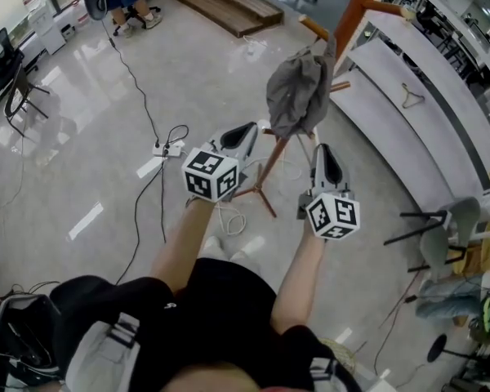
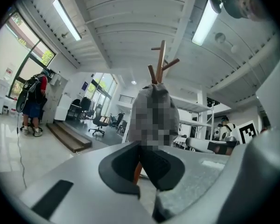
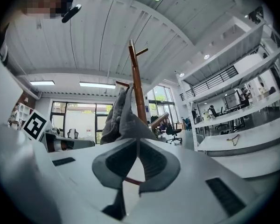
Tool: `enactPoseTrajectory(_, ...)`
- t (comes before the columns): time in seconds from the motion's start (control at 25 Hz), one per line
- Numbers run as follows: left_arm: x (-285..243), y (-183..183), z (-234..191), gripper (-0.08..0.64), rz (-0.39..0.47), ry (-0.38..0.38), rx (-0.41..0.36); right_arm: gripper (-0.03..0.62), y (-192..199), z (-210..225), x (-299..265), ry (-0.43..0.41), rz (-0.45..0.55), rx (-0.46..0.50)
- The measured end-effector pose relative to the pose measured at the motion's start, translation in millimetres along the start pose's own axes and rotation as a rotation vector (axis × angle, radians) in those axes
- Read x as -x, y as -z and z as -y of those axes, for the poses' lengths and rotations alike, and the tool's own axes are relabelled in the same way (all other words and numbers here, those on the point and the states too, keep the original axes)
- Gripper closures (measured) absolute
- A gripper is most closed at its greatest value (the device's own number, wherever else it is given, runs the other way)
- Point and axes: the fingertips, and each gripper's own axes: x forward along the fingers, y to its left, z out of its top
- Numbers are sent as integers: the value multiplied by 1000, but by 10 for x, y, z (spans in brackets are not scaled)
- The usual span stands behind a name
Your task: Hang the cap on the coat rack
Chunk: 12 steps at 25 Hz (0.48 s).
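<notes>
The grey cap (image 1: 298,92) hangs on a peg of the orange-brown wooden coat rack (image 1: 355,15); its crown droops down beside the pole. My left gripper (image 1: 250,129) is just below and to the left of the cap, jaws shut with nothing between them. My right gripper (image 1: 322,149) is below the cap on the right, also shut and empty. In the left gripper view the cap (image 2: 154,115) hangs beyond the closed gripper (image 2: 139,154), under the rack's pegs (image 2: 161,64). In the right gripper view the cap (image 3: 123,118) drapes against the pole (image 3: 136,83) past the closed gripper (image 3: 137,144).
The rack's legs (image 1: 261,190) spread on the glossy floor near my feet. A power strip with cables (image 1: 170,148) lies to the left. A long white table (image 1: 400,129) with a hanger (image 1: 410,96) runs on the right, a stool (image 1: 441,227) beside it. A wooden platform (image 1: 224,2) is far back.
</notes>
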Motion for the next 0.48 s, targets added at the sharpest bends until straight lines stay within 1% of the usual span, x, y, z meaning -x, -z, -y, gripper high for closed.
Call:
enactPoseTrajectory(0.12,43,114,23,560,-7,-21,5,586,126,-23,53,11,-46,10)
enactPoseTrajectory(0.28,79,224,65,560,-17,-25,13,588,199,-49,105,15,-60,12)
enactPoseTrajectory(0.48,100,213,63,560,-7,-22,17,588,224,-69,103,18,-69,37)
